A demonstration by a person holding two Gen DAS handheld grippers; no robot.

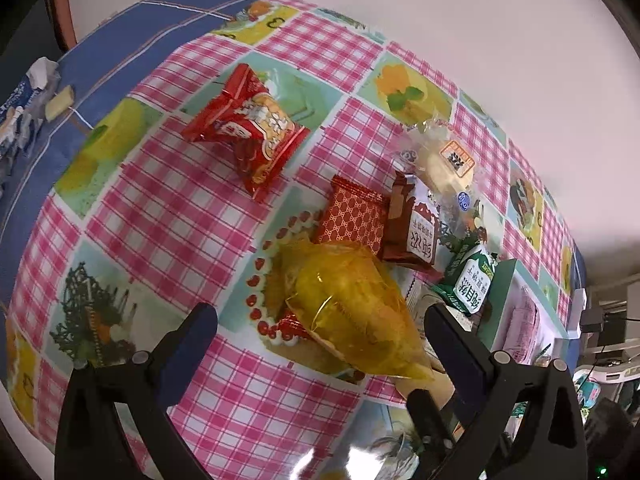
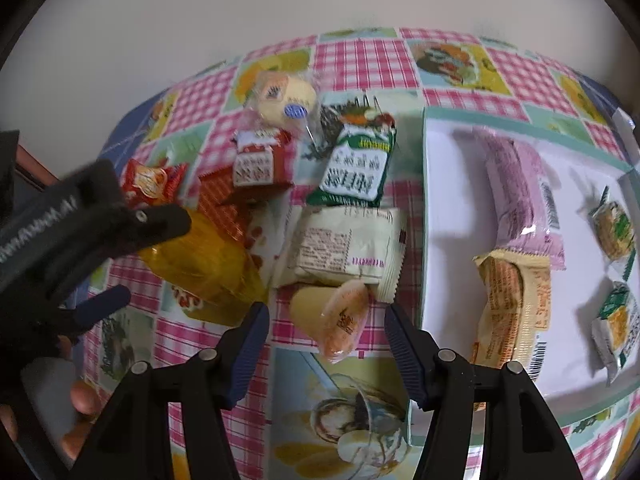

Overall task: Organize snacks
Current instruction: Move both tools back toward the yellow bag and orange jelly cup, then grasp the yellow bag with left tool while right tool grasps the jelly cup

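Note:
My left gripper [image 1: 320,320] is open wide, straddling a yellow cellophane bag [image 1: 352,308] without touching it. In the right wrist view the same gripper [image 2: 140,260] hangs over that bag [image 2: 208,260]. My right gripper [image 2: 326,320] points down with a small orange-and-yellow packet [image 2: 344,316] between its fingers. A gap shows on both sides, so the pads do not press on it. Behind that packet lie a cream packet [image 2: 344,252] and a green-and-white packet [image 2: 356,168]. A white tray with a teal rim [image 2: 424,200] holds a pink packet [image 2: 516,192] and several others.
A red packet [image 1: 248,132], a red patterned packet [image 1: 352,216], a brown-and-white packet [image 1: 412,224] and clear-wrapped bread [image 1: 444,160] lie on the checked tablecloth. Crumpled wrappers [image 1: 40,76] sit at the far left. A hand [image 2: 80,400] shows at lower left. A wall stands behind the table.

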